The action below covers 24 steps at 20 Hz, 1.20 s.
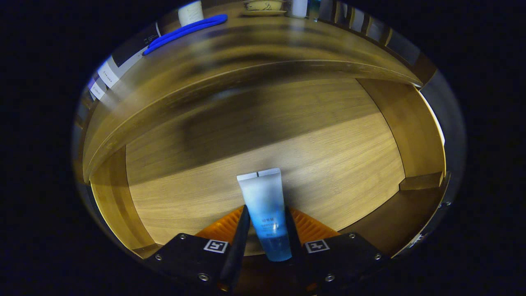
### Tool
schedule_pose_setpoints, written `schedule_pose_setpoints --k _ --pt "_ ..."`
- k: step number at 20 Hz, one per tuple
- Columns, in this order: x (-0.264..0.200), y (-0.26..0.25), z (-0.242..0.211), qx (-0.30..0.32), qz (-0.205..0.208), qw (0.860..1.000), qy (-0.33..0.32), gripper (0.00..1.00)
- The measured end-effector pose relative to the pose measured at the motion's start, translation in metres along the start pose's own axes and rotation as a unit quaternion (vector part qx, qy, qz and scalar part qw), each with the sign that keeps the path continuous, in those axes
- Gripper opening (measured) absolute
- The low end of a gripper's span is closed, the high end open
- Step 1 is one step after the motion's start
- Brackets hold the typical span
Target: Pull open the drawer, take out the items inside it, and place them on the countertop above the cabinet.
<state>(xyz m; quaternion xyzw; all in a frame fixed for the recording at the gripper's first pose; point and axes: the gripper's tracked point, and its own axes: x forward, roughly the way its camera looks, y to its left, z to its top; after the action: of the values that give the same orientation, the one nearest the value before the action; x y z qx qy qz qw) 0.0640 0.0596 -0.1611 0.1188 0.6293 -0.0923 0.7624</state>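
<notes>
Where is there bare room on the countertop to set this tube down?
The hand-held gripper is shut on the tube over the open drawer. The countertop is bare along its front and middle. Its back edge is crowded: blue strap, bottle, dish.

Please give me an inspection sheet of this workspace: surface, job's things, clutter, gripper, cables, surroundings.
Surface: wooden countertop above the open drawer; drawer floor bare wood, partly in shadow.
Job's things: one blue-and-white tube, sealed end pointing away, held over the drawer floor.
Clutter: blue looped item, a pale bottle and a dish on the countertop's far side.
Gripper: gripper shut on the tube, both fingers pressing its sides.
Cables: nothing seen.
Surroundings: drawer side walls wooden; the rest too blurred to tell.
</notes>
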Motion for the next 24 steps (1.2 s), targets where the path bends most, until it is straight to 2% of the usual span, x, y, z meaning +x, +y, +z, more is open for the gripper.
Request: schedule_pose_setpoints --k 2,5,8,12,19,24 --pt "-0.002 -0.001 0.004 0.012 0.001 1.000 -0.017 0.45" --pt "-0.009 -0.007 0.015 0.064 0.017 0.996 -0.067 0.42" --pt "-0.028 -0.017 0.042 0.128 0.034 0.982 -0.136 0.42" --pt "-0.054 -0.034 0.055 0.194 0.052 0.963 -0.180 0.42" --pt "-0.101 -0.076 0.072 0.223 0.044 0.940 -0.253 0.42" --pt "-0.126 -0.068 0.101 0.188 0.056 0.935 -0.297 0.41"
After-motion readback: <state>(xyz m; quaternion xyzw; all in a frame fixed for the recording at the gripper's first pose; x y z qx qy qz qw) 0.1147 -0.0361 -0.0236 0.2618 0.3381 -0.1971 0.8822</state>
